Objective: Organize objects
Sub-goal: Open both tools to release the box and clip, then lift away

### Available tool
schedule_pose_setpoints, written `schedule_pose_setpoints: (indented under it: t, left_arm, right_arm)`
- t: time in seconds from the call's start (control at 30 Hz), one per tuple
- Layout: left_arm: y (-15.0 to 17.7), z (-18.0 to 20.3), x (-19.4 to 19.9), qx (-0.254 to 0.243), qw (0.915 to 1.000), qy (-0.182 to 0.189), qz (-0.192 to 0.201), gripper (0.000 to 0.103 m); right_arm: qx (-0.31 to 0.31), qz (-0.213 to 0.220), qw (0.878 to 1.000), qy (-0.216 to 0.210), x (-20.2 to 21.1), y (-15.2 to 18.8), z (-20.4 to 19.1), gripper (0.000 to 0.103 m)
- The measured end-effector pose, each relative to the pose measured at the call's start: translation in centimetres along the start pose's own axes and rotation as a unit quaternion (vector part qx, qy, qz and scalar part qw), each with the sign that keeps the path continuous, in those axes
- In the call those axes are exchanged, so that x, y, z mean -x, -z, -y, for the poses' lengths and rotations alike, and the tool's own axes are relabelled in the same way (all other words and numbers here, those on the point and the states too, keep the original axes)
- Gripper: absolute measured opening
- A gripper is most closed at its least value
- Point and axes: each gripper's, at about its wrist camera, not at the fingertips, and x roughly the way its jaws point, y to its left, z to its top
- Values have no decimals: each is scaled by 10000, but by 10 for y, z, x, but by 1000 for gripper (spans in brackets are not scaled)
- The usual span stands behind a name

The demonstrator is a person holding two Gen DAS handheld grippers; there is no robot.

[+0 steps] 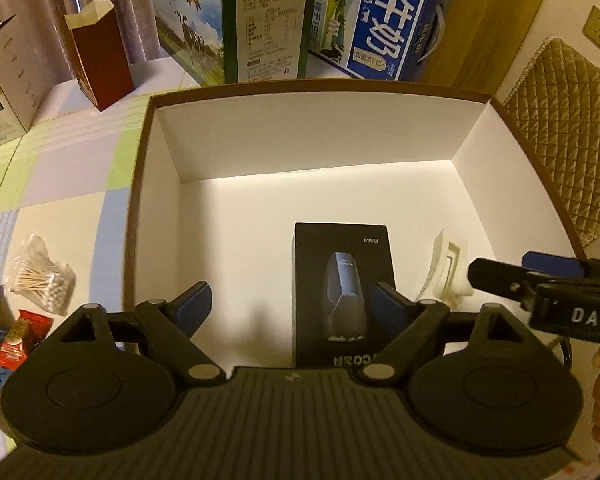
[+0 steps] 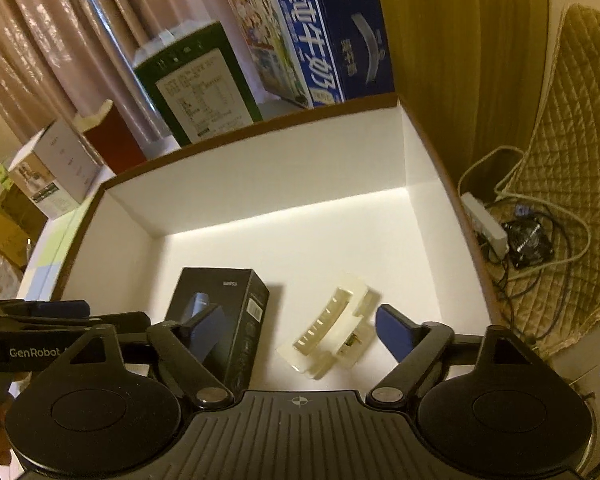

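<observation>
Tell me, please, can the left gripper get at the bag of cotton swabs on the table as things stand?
Probably yes. The left gripper is open and empty above the big box. The bag of cotton swabs lies outside the box wall, with nothing on top of it.

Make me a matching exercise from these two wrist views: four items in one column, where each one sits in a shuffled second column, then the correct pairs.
Items:
1. black product box
2. white hair claw clip
3. cotton swabs bag
4. blue milk carton

Places:
A. on the checked tablecloth, left of the big box
B. behind the big box's far wall
C. lying on the floor of the big white-lined box, left of its neighbour
D. on the same box floor, right of its neighbour

Pairs: 1-C, 2-D, 3-A, 4-B
</observation>
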Motion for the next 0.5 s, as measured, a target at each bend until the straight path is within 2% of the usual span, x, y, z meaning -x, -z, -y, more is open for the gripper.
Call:
schedule_pose_setpoints:
  t: [0.27,0.5]
  left_arm:
    - [14,-4,31,-88,9999,21,142,88]
    - [27,-6,61,-204,9994,73,279,88]
  right_arm:
    - [102,323,9994,15,34,14,-12,93]
    - [106,559,9984,-23,60,26,-26,96]
